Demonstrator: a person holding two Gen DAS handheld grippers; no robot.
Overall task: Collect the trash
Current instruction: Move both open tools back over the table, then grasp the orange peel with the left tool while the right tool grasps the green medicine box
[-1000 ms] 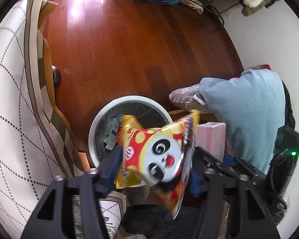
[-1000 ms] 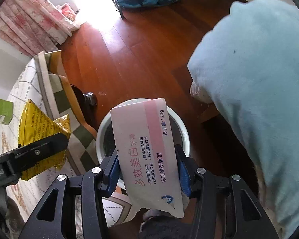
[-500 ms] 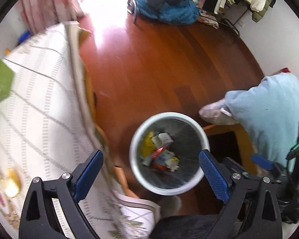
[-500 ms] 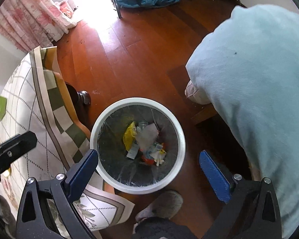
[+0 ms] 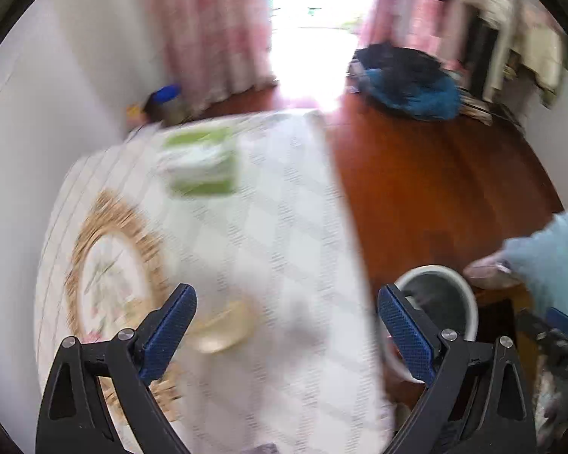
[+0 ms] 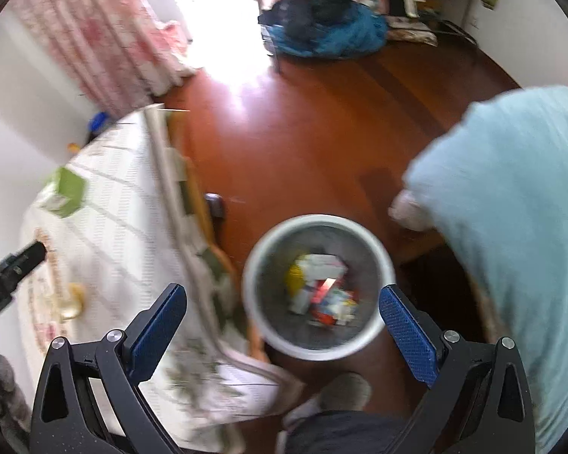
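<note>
Both grippers have let go: the panda snack bag and pink toothpaste box held a second ago now lie in the waste bin (image 6: pixel 318 289), so two pieces of trash are collected. On the table's far-left corner a green box (image 5: pixel 202 162) waits on the tablecloth (image 5: pixel 284 249), its long axis seemingly across the table, though blur hides which way it faces. Left gripper (image 5: pixel 286 325) hangs over the table, jaws spread and empty. Right gripper (image 6: pixel 282 321), wide and empty, hovers above the bin.
</note>
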